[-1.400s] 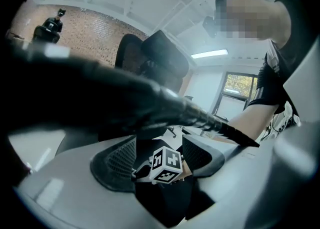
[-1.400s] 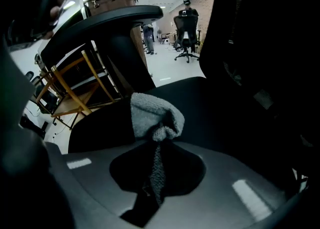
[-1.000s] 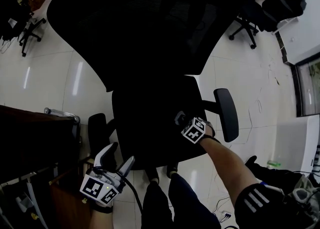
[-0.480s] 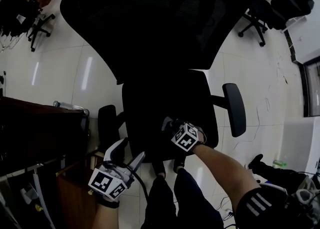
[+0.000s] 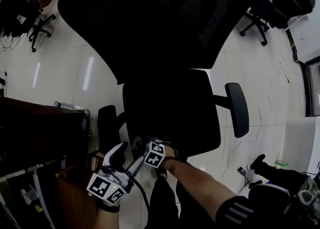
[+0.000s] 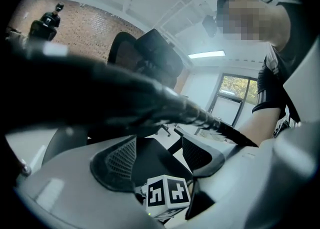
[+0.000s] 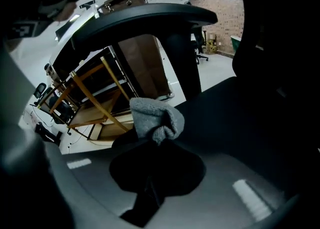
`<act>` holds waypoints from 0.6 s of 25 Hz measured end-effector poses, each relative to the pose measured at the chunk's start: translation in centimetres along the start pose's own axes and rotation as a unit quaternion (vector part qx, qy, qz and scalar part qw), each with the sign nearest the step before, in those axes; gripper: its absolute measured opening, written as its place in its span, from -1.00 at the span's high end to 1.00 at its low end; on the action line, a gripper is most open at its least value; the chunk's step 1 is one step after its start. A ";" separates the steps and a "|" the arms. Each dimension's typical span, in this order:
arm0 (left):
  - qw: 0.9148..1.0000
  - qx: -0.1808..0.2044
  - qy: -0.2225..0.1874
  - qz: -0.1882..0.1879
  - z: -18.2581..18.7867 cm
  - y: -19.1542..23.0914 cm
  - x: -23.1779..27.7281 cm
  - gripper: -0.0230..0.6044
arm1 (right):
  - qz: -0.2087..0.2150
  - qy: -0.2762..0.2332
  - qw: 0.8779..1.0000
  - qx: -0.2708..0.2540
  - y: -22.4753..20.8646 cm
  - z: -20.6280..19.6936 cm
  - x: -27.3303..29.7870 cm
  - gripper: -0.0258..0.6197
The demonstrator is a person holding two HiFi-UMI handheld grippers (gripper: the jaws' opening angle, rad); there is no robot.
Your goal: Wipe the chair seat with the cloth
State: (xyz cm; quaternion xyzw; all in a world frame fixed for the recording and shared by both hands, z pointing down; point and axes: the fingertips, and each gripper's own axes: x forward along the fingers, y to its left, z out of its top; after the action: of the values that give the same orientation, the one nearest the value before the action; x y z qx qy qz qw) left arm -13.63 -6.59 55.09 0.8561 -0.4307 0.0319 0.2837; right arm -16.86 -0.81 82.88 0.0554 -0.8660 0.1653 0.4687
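My right gripper is clamped on the grey cloth, which sits at the front corner of the chair seat, lower left of centre in the head view. My left gripper hangs just beside it, jaws apart, holding nothing. The seat is too dark to show wiped patches. I judge the wipe under way, with centre and right possibly left.

- Left gripper: pale grey jaws, dark meshed pads, white marker cube with black squares.
- Black cable beside that cube.
- Right gripper: matching cube.
- Black sleeve, white stripes.
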 end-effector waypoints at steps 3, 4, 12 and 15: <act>1.000 -0.011 -0.002 -0.001 0.0 0.0 0.2 -0.07 | 0.004 0.022 1.000 -0.010 -0.5 -3.5 -1.2 0.82; 1.000 -0.017 -0.004 -0.002 0.0 -0.2 0.2 -0.07 | 0.005 0.035 0.999 -0.017 -0.6 -5.4 -1.8 0.82; 1.000 -0.008 0.001 -0.014 0.3 -2.1 1.3 -0.07 | -0.074 0.102 0.990 0.068 -7.9 -20.0 -10.8 0.82; 1.000 -0.016 -0.003 -0.022 0.7 -3.2 1.7 -0.07 | -0.109 0.113 0.982 0.104 -10.5 -23.7 -15.2 0.82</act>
State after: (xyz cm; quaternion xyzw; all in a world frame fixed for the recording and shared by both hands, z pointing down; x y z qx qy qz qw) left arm -10.26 -6.65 53.55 0.8610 -0.4128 0.0162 0.2966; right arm 12.97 -3.58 84.68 0.1788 -0.7742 0.2072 0.5706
